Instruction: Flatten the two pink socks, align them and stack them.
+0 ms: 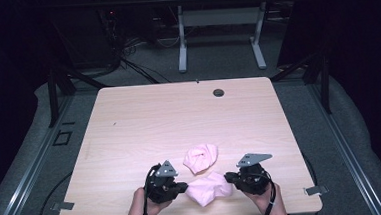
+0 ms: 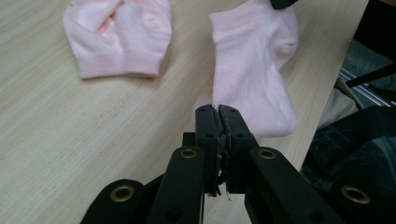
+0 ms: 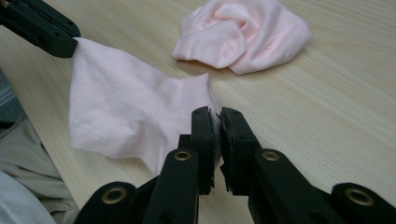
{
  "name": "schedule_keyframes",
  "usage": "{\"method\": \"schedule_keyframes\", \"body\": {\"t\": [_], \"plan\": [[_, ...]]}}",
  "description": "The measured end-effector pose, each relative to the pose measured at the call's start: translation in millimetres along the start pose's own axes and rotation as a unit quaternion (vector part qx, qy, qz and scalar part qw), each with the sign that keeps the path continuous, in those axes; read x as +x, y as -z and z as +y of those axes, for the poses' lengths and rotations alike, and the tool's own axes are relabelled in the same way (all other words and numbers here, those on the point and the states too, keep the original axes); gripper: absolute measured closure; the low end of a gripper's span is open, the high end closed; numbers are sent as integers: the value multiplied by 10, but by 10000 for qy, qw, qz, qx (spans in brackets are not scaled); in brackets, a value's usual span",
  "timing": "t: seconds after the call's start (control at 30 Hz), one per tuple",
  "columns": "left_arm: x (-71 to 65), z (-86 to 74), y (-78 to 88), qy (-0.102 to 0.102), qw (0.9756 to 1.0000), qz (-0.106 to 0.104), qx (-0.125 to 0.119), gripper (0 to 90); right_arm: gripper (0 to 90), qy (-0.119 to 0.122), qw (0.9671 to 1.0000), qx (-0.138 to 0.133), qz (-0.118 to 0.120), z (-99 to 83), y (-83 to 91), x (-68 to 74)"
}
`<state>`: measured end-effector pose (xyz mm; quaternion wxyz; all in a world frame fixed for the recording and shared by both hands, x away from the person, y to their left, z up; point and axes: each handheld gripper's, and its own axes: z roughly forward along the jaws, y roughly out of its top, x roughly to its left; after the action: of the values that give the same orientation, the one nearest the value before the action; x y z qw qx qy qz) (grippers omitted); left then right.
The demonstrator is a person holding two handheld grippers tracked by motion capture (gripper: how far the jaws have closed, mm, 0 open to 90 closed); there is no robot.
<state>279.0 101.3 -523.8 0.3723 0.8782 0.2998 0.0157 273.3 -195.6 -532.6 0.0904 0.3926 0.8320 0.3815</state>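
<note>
Between both claws, pink sock [image 1: 209,187] pinched, second sock [image 1: 200,158] beyond, wooden table [image 1: 144,125]

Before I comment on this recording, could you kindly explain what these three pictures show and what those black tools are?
A person sits at a wooden table, holding a two-jaw gripper in each hand. The high view looks down from above; the other two come from cameras riding on each gripper, looking along its black jaws. Two pink socks are here. The far sock lies bunched up on the table. The near sock is stretched between the tools: the left gripper is shut on one end, the right gripper on the other.
</note>
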Motion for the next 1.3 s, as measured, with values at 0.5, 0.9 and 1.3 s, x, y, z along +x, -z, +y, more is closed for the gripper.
{"method": "schedule_keyframes", "body": {"t": [0.5, 0.9, 1.3], "plan": [[296, -70, -241, 849, 9963, 99, -23, 487, 604, -501, 9953, 286, -780, -220, -83, -216], [167, 90, -581, 440, 9986, -197, 198, 677, 736, 28, 9957, 611, -697, -238, -228, -133], [95, 70, -644, 254, 9995, -119, 117, 895, 837, -77, 9974, 413, -578, -284, -204, -157]]}}
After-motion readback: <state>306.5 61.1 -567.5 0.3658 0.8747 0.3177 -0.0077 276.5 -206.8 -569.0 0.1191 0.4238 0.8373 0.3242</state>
